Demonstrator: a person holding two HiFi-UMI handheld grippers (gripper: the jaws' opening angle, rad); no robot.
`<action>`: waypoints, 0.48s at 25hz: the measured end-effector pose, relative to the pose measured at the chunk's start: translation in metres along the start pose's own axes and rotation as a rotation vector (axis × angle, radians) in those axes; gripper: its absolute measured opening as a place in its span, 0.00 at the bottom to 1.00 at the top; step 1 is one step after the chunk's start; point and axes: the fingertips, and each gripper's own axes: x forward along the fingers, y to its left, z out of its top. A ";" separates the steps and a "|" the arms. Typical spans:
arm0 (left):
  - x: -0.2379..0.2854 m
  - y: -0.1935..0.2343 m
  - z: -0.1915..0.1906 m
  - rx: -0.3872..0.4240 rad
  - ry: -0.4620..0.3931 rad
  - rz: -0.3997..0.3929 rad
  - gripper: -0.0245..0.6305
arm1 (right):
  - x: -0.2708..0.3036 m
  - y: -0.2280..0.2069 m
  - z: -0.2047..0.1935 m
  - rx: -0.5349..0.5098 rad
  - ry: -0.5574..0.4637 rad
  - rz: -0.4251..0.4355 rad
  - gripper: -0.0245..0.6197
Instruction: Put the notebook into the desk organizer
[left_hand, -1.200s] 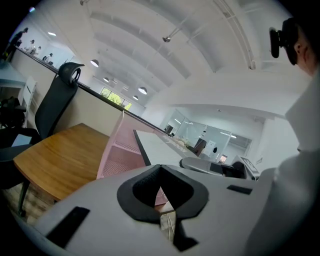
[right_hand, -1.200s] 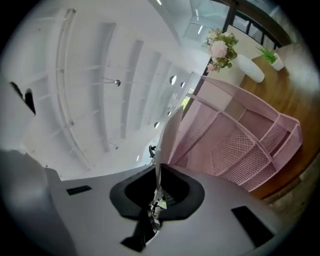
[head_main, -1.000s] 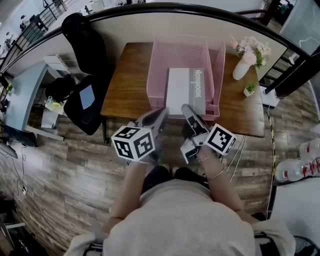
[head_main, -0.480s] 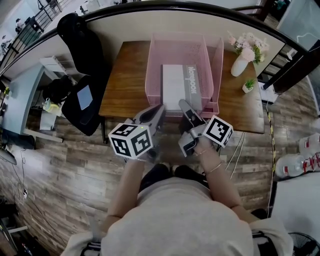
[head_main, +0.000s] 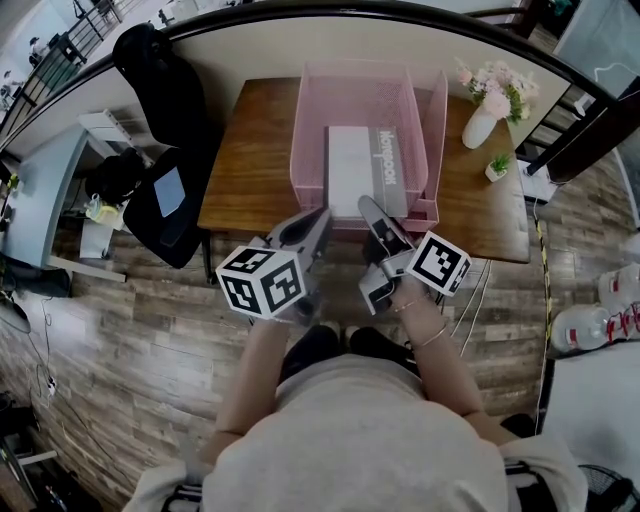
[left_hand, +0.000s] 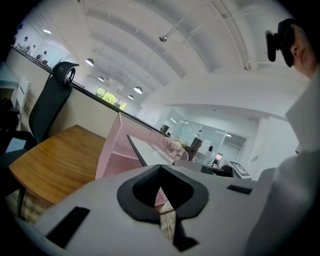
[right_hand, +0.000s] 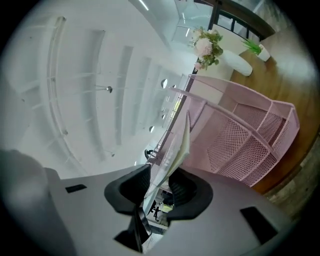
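The white and grey notebook (head_main: 365, 170) lies flat in the pink mesh desk organizer (head_main: 310, 130) on the wooden desk. My right gripper (head_main: 378, 218) is at the notebook's near edge. In the right gripper view its jaws (right_hand: 160, 187) are opening, with the notebook's edge (right_hand: 172, 152) standing loosely between the pads and the organizer (right_hand: 245, 140) beyond. To its left, just short of the organizer's front, my left gripper (head_main: 315, 225) is shut and holds nothing. The left gripper view shows the closed jaws (left_hand: 160, 192), the organizer (left_hand: 112, 155) and the notebook (left_hand: 150, 146).
A white vase of pink flowers (head_main: 485, 115) and a small potted plant (head_main: 497, 172) stand on the desk's right end (head_main: 470, 215). A black office chair (head_main: 165, 130) stands at the left of the desk. Cables (head_main: 475, 300) run over the wooden floor at the right.
The notebook has slid a little deeper into the organizer with the right gripper behind it. The left gripper has barely moved.
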 end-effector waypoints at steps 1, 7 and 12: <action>-0.001 -0.001 0.000 0.000 0.000 -0.001 0.05 | -0.001 0.002 0.000 -0.012 0.000 0.000 0.21; -0.003 -0.004 -0.006 -0.006 0.008 -0.003 0.05 | -0.008 -0.002 -0.004 -0.004 -0.004 -0.015 0.24; -0.007 -0.007 -0.012 -0.013 0.016 -0.004 0.05 | -0.020 -0.002 -0.009 0.005 -0.014 -0.018 0.25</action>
